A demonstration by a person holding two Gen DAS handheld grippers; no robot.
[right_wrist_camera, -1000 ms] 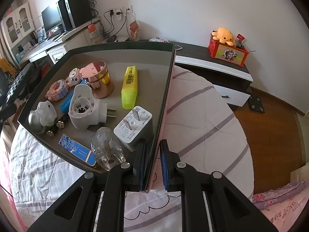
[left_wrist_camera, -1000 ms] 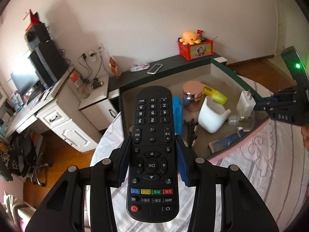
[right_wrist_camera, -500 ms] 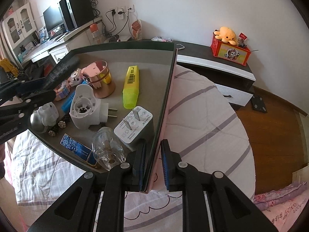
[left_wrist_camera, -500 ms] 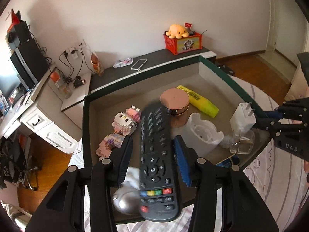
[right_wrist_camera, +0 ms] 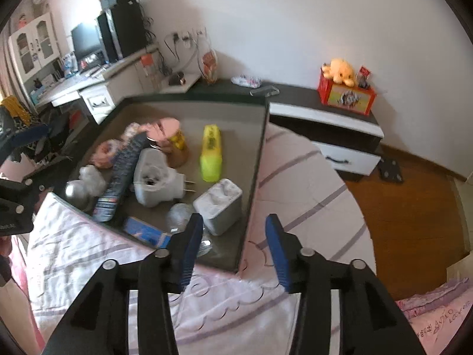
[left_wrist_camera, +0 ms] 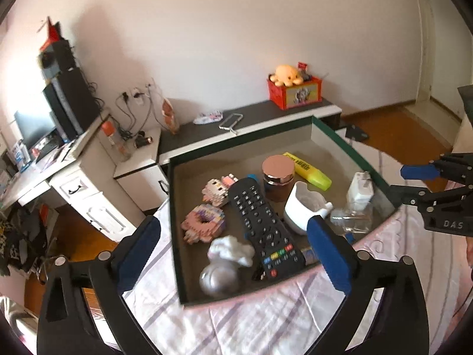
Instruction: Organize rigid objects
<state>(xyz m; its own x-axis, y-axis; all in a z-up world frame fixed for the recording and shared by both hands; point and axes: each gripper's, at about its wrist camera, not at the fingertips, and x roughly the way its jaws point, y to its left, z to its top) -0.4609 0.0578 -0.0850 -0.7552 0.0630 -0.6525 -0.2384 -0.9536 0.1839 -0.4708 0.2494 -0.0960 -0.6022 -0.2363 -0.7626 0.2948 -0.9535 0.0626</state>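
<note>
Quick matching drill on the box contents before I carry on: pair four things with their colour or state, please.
Things:
1. long black remote control
2. highlighter pen
3. round jar lid
4. left gripper

States:
a. copper-pink, shiny
b. open, nothing between the jaws
c. bright yellow, lying flat
d. lying among the toys in the box

Pairs: 1-d, 2-c, 3-a, 4-b

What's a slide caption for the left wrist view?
Open left gripper above the black TV remote lying in the green-rimmed cardboard tray among toys and chargers.

White wall (left_wrist_camera: 236,44), wooden floor (right_wrist_camera: 414,207), low cabinet (right_wrist_camera: 325,118)
</note>
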